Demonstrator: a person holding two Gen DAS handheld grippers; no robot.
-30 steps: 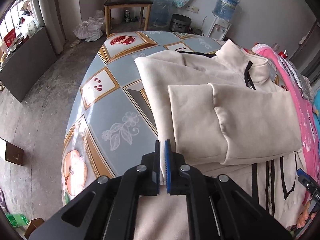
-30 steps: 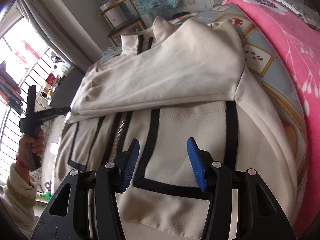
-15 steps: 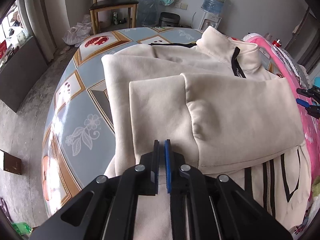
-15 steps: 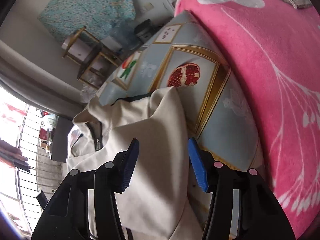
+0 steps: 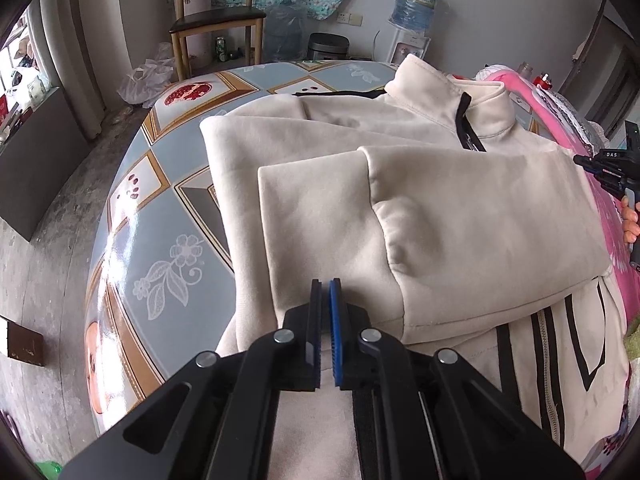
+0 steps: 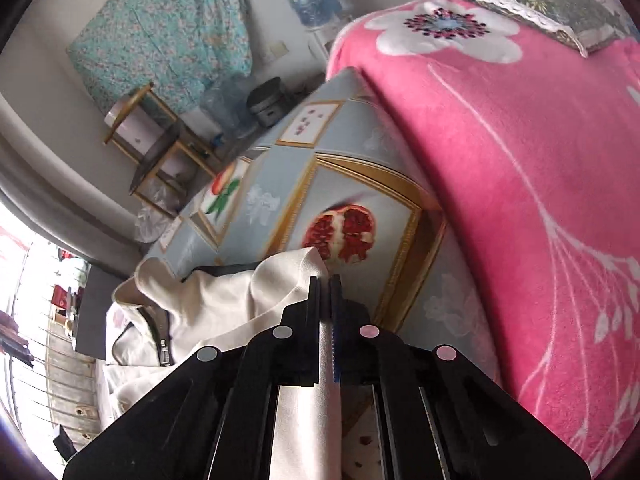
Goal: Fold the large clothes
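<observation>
A cream jacket [image 5: 460, 220] with black trim lies on the patterned table [image 5: 172, 216], collar at the far side, one sleeve folded across its chest. My left gripper [image 5: 325, 286] is shut over the near left part of the jacket, a thin strip of pale cloth between its pads. My right gripper [image 6: 325, 280] is shut on the jacket [image 6: 224, 304] at its right edge, beside a printed pomegranate; cloth runs back under its jaws. The right gripper [image 5: 612, 172] also shows in the left wrist view by the jacket's far right shoulder, with a hand [image 5: 630, 224] on it.
A pink flowered blanket [image 6: 520, 160] covers the table's right side, close to the right gripper. Beyond the table stand a wooden chair [image 5: 216, 20], a water dispenser [image 5: 414, 4] and big bottles. Bare floor lies to the left.
The right gripper swung from the jacket's striped lower part to its right edge and closed on the cloth. The left gripper, still shut, shifted from the jacket's left edge to in front of the cuff.
</observation>
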